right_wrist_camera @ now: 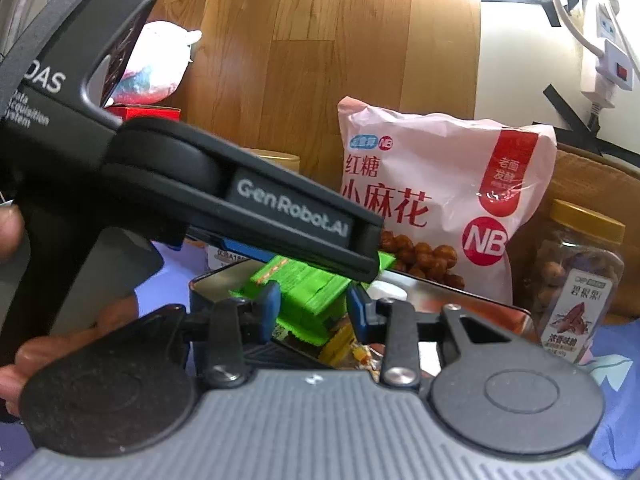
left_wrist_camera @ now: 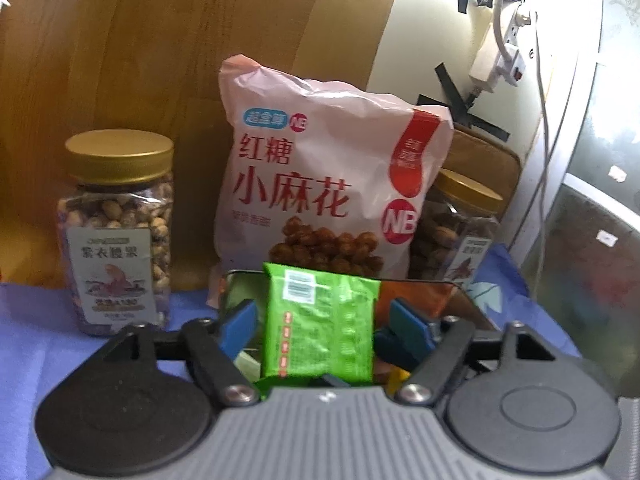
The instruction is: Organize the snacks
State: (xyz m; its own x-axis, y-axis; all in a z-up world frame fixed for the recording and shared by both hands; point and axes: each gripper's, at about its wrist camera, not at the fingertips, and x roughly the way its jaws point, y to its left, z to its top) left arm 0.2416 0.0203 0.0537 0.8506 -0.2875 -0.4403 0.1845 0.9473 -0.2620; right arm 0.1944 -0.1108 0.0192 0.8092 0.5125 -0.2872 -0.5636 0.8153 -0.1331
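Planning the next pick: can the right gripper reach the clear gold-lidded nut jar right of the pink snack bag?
Probably yes. The clear gold-lidded nut jar stands exposed beside the pink snack bag, the right gripper is open, and the left gripper crosses further left.

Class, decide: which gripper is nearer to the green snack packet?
Left. The left gripper has the green snack packet between its fingers above the tin; the right gripper hovers close behind it, open.
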